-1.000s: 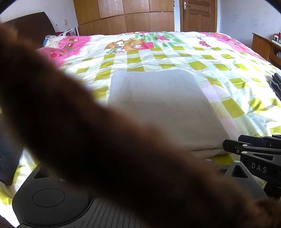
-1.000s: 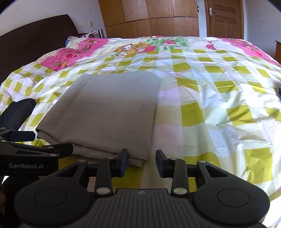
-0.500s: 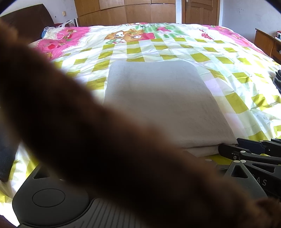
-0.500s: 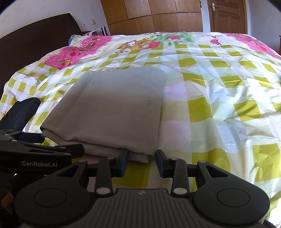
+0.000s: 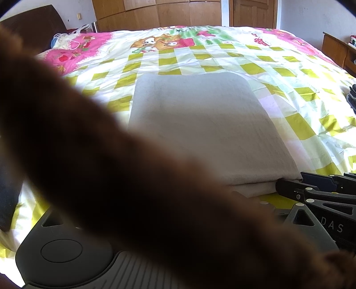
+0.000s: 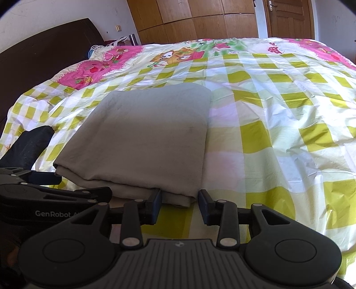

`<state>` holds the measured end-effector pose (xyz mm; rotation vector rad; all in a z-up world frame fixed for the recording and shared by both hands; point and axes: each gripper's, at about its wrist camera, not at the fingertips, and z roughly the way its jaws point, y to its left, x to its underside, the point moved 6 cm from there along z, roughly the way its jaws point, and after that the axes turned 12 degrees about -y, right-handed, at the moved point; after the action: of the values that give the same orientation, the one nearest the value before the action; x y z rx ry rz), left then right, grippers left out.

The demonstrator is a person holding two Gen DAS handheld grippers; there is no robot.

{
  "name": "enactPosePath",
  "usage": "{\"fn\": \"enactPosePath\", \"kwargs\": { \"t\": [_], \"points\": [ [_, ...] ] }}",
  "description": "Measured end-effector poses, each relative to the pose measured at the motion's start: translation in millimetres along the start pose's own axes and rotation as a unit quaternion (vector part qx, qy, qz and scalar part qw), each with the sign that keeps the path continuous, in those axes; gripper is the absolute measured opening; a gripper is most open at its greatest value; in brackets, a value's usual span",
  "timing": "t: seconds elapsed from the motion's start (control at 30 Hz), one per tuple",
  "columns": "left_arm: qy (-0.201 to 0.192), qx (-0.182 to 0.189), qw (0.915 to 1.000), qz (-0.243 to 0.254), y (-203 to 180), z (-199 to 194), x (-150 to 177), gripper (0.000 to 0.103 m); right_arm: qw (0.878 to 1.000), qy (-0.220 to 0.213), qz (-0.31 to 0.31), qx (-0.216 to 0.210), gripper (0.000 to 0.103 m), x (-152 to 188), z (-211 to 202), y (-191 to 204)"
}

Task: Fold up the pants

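The grey pants lie folded into a flat rectangle on the checked bedspread; they also show in the left wrist view. My right gripper is open, its fingers either side of the near right corner of the fold. It appears from the side in the left wrist view at that corner. My left gripper's fingers are hidden in its own view by a blurred brown strand across the lens. In the right wrist view the left gripper sits at the near left edge of the pants; its jaws cannot be read.
A dark garment lies at the left bed edge. Another dark item lies at the right. A dark headboard, wooden wardrobes and a door stand beyond the bed. A wooden side table stands at the right.
Both grippers have moved in toward the near edge of the folded pants. The right gripper's fingers now straddle the near right corner.
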<state>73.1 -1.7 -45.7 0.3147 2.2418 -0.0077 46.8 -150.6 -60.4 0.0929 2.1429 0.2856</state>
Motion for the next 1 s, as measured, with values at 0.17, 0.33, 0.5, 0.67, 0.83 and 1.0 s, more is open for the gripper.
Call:
{"fn": "enactPosePath", "kwargs": {
  "t": [0.17, 0.33, 0.5, 0.67, 0.83, 1.0],
  "points": [
    [0.003, 0.0, 1.0, -0.002, 0.2, 0.9, 0.1, 0.099, 1.0, -0.002, -0.002, -0.003, 0.052, -0.3, -0.7, 1.4],
    [0.006, 0.002, 1.0, -0.005, 0.9, 1.5, 0.4, 0.099, 1.0, 0.0, 0.001, -0.003, 0.053, -0.1, -0.5, 1.4],
    [0.006, 0.001, 1.0, -0.005, 0.8, 1.3, 0.6, 0.099, 1.0, 0.002, -0.001, -0.003, 0.053, 0.2, 0.4, 1.6],
    [0.007, 0.003, 0.9999, -0.009, 1.5, 1.8, 0.0, 0.099, 1.0, 0.002, -0.001, -0.005, 0.053, 0.4, 1.1, 1.1],
    [0.009, 0.002, 0.9999, -0.007, 1.3, 2.3, 0.3, 0.099, 1.0, 0.003, -0.002, -0.005, 0.053, 0.6, 0.8, 0.8],
    [0.009, 0.001, 0.9999, -0.008, 1.0, 2.3, 0.2, 0.099, 1.0, 0.004, -0.003, -0.007, 0.053, 0.7, 0.4, 1.0]
  ]
}}
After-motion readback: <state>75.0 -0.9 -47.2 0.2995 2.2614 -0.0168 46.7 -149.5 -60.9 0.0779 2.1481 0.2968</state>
